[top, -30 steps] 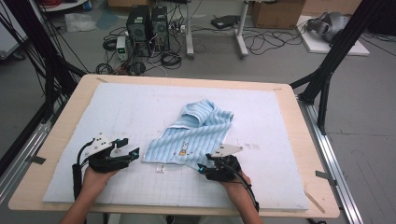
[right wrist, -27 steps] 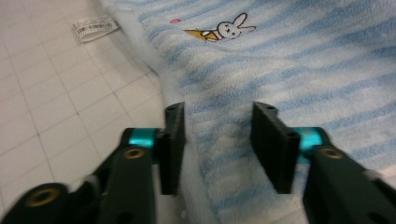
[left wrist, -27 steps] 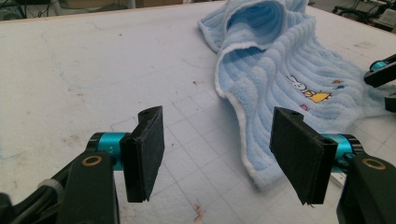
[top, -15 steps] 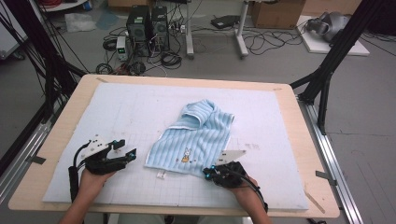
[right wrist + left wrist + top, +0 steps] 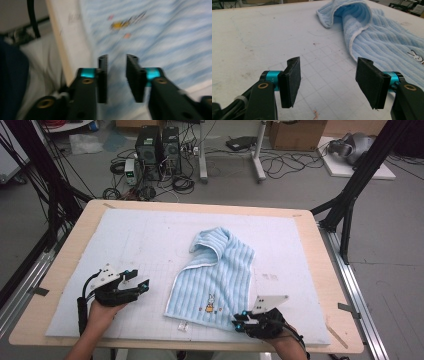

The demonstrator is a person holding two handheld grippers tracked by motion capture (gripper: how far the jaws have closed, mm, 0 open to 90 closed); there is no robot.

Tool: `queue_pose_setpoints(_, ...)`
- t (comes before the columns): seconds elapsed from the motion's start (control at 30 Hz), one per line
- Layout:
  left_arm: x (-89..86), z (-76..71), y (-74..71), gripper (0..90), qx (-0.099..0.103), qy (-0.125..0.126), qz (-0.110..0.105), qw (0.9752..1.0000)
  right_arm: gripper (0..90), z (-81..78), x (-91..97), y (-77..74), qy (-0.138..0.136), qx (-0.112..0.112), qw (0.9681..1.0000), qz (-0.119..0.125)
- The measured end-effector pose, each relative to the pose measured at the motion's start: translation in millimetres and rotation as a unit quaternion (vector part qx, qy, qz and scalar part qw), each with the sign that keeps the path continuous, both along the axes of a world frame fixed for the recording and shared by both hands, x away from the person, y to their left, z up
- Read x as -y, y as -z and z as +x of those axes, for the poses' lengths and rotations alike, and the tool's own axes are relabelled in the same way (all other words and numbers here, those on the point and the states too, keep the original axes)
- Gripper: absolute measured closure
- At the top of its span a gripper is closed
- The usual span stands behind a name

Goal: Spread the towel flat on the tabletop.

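1. Work in hand: laying out or folding the light blue towel (image 5: 216, 277) on the white mat (image 5: 125, 240). Judged from how it lies, this is at an early stage: the near part is flat, the far end is still humped and curled over itself, and no clean fold is made yet
2. Towel position: roughly mid-mat, running from the far middle toward my near right. Its near right corner lies just beside my right gripper (image 5: 239, 323)
3. Right gripper: jaws have just been opening, and stand a narrow gap apart. The right gripper view is blurred, yet nothing shows between the pads (image 5: 103, 75); striped cloth lies beyond them. Not gripping
4. Left gripper (image 5: 142, 281): jaws wide, nothing between them, resting over bare mat well to the left of the towel
5. Left to do, my estimate: take a corner or hem in each gripper, flatten the far hump, then fold
6. Materials: the towel is soft ribbed terry, stripes running lengthwise, with a white hem (image 5: 353, 37) and a small rabbit motif (image 5: 416, 56) near the near edge; a small white tag (image 5: 182, 325) sticks out there. Limp, likely to sag when lifted
7. Mat: matte white, faint printed grid, some scuffs and specks, lying on a pale wooden table (image 5: 320, 250) with rounded corners
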State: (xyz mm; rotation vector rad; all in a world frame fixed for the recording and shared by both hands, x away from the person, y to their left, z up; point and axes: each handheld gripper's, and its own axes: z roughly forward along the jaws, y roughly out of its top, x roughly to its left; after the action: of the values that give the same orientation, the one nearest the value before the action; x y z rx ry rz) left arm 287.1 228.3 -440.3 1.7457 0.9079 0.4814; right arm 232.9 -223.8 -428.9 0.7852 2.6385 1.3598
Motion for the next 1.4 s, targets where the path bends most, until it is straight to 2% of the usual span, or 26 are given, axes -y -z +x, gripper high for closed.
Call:
queue_pose_setpoints(0.07, 4.0, 5.6, -3.1, 38.9, -0.002, 0.008, -0.008, 0.9999, 56.5, 11.9, -3.8, -5.7, 0.033, 0.017, 0.9993, 0.008)
queue_pose_setpoints(0.17, 10.3, 16.0, -7.7, 39.9, -0.002, 0.011, -0.015, 0.9998, 50.0, 35.5, -18.5, -8.2, 0.081, 0.032, 0.9962, -0.003)
queue_pose_setpoints(0.23, 12.9, 22.8, -10.0, 39.9, -0.004, 0.009, -0.017, 0.9998, 47.1, 51.5, -32.8, -3.8, 0.102, 0.030, 0.9943, -0.011)
queue_pose_setpoints(0.3, 14.5, 28.6, -11.3, 39.9, -0.007, 0.007, -0.021, 0.9997, 46.8, 64.3, -47.6, 3.2, 0.113, 0.026, 0.9929, -0.028)
queue_pose_setpoints(0.37, 15.2, 33.2, -11.5, 39.9, -0.008, 0.002, -0.015, 0.9998, 47.4, 74.1, -60.6, 10.5, 0.115, 0.018, 0.9922, -0.046)
queue_pose_setpoints(0.4, 15.2, 35.0, -11.4, 39.9, -0.009, 0.001, -0.015, 0.9998, 49.5, 76.8, -66.0, 13.7, 0.112, 0.019, 0.9917, -0.059)
queue_pose_setpoints(0.43, 14.9, 36.5, -11.4, 39.9, -0.009, 0.000, -0.013, 0.9999, 52.0, 78.5, -69.8, 16.7, 0.108, 0.016, 0.9920, -0.064)
queue_pose_setpoints(0.47, 14.9, 37.8, -11.2, 39.9, -0.009, -0.002, -0.013, 0.9999, 56.9, 78.2, -71.7, 17.4, 0.108, 0.024, 0.9917, -0.067)
queue_pose_setpoints(0.53, 15.1, 41.0, -10.3, 40.3, -0.010, -0.003, -0.013, 0.9999, 77.2, 77.7, -70.6, 16.5, 0.093, 0.022, 0.9932, -0.066)
queue_pose_setpoints(0.57, 15.0, 42.9, -10.0, 40.4, -0.012, -0.003, -0.011, 0.9999, 82.6, 77.3, -69.9, 16.7, 0.080, 0.018, 0.9947, -0.061)
queue_pose_setpoints(0.6, 15.5, 44.8, -9.5, 40.5, -0.014, -0.004, -0.012, 0.9998, 83.8, 76.4, -70.0, 16.2, 0.065, 0.019, 0.9956, -0.064)
queue_pose_setpoints(0.7, 18.0, 51.7, -9.5, 40.7, -0.016, -0.002, -0.011, 0.9998, 84.0, 70.9, -72.5, 14.3, 0.007, 0.011, 0.9978, -0.065)
queue_pose_setpoints(0.8, 20.5, 58.0, -10.0, 40.8, -0.015, -0.002, -0.017, 0.9997, 83.7, 63.4, -73.9, 14.2, -0.033, 0.001, 0.9977, -0.060)
queue_pose_setpoints(0.9, 23.5, 63.7, -10.3, 41.1, -0.020, 0.002, -0.016, 0.9997, 83.6, 56.5, -74.5, 14.4, -0.065, -0.006, 0.9963, -0.055)
queue_pose_setpoints(1.03, 29.0, 69.6, -10.1, 41.2, -0.027, 0.008, -0.013, 0.9995, 83.6, 48.5, -75.5, 15.0, -0.117, -0.022, 0.9917, -0.047)
queue_pose_setpoints(1.17, 37.1, 75.0, -9.6, 41.1, -0.034, 0.013, -0.014, 0.9993, 79.2, 43.3, -75.0, 13.3, -0.136, -0.017, 0.9895, -0.045)
queue_pose_setpoints(1.2, 40.2, 76.5, -9.7, 41.1, -0.036, 0.014, -0.016, 0.9991, 73.3, 43.4, -73.5, 11.3, -0.132, -0.012, 0.9904, -0.038)
queue_pose_setpoints(1.27, 47.9, 80.1, -10.9, 41.1, -0.044, 0.019, -0.021, 0.9987, 64.1, 48.2, -66.0, 5.9, -0.101, -0.010, 0.9948, -0.001)
queue_pose_setpoints(1.33, 59.4, 84.9, -13.0, 40.4, -0.053, 0.029, -0.025, 0.9979, 59.2, 53.1, -54.4, -1.3, -0.054, 0.008, 0.9982, 0.025)
queue_pose_setpoints(1.4, 73.3, 89.2, -14.6, 40.0, -0.055, 0.040, -0.023, 0.9974, 58.1, 58.0, -41.7, -5.8, -0.010, 0.028, 0.9988, 0.039)
